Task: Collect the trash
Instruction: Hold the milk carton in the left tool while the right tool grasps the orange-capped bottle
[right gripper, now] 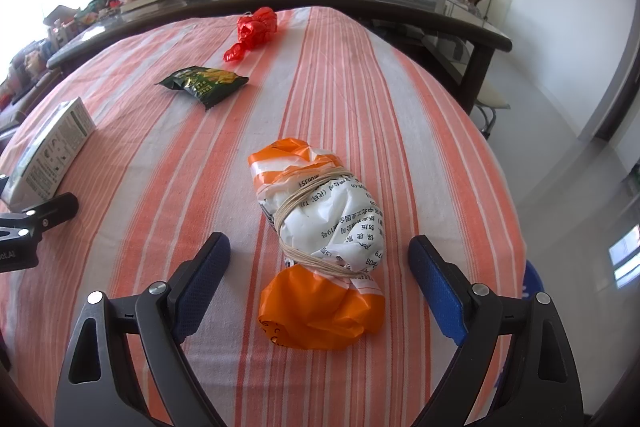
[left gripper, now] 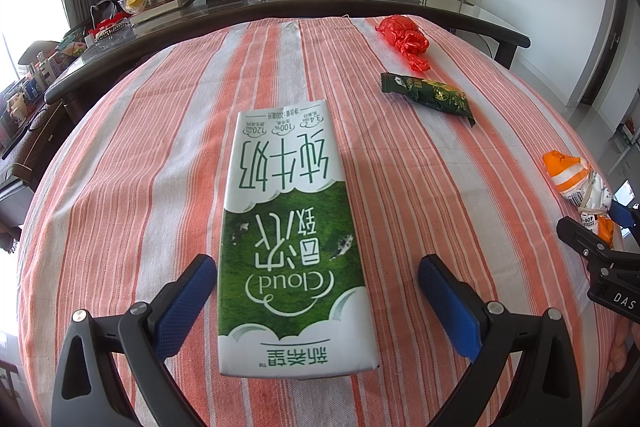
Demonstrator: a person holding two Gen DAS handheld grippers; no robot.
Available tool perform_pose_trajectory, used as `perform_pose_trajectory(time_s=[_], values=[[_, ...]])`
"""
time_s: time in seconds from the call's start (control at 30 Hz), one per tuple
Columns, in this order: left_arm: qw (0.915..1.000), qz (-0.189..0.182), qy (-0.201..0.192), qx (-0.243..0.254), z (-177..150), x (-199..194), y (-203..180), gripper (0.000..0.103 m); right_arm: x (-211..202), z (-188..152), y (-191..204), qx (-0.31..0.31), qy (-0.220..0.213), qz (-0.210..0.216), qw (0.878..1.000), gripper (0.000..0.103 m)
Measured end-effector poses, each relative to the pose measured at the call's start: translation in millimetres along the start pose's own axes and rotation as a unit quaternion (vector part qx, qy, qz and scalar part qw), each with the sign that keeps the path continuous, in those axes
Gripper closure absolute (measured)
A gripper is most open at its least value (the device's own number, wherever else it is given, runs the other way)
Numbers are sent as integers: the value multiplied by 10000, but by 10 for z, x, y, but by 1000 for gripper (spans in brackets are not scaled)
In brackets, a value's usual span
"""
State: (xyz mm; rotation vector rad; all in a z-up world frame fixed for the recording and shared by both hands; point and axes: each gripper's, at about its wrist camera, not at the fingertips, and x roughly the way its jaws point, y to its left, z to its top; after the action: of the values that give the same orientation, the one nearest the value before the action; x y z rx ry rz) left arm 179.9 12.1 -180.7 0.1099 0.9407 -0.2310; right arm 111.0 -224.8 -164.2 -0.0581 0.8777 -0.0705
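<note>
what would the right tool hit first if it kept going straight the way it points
Most likely the tied orange and white bag, which lies on the striped cloth between the open fingers of the right tool. Depth is hard to judge here.

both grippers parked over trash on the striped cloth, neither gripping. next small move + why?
Probably close the left gripper on the milk carton: the carton lies flat between its open blue pads, one pad almost at its edge. The right gripper is likewise open around the orange-and-white tied bag, so it could close next. No bin is visible.
</note>
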Motion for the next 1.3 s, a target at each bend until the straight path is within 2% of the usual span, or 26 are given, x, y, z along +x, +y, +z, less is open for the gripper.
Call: perform_pose_trajectory(time_s=[0.77, 0.83, 0.9, 0.97, 1.07, 1.3], values=[[10000, 3, 0, 1, 1, 1, 0, 0, 5, -5, -5, 90, 25, 109, 9999, 11], [10000, 3, -1, 0, 1, 2, 0, 0, -5, -6, -30, 165, 0, 241, 9996, 9], [10000, 3, 0, 1, 1, 2, 0, 0, -56, -18, -117, 369, -61, 570, 9977, 9], [10000, 3, -1, 0, 1, 2, 1, 0, -100, -10, -215, 467, 59, 934, 9945, 10], [10000, 3, 0, 0, 1, 2, 2, 0, -133, 59, -271, 326, 411, 1243, 9909, 13], [10000, 2, -1, -1, 2, 3, 4, 0, -94, 323, -187, -508, 905, 1276, 9864, 15]])
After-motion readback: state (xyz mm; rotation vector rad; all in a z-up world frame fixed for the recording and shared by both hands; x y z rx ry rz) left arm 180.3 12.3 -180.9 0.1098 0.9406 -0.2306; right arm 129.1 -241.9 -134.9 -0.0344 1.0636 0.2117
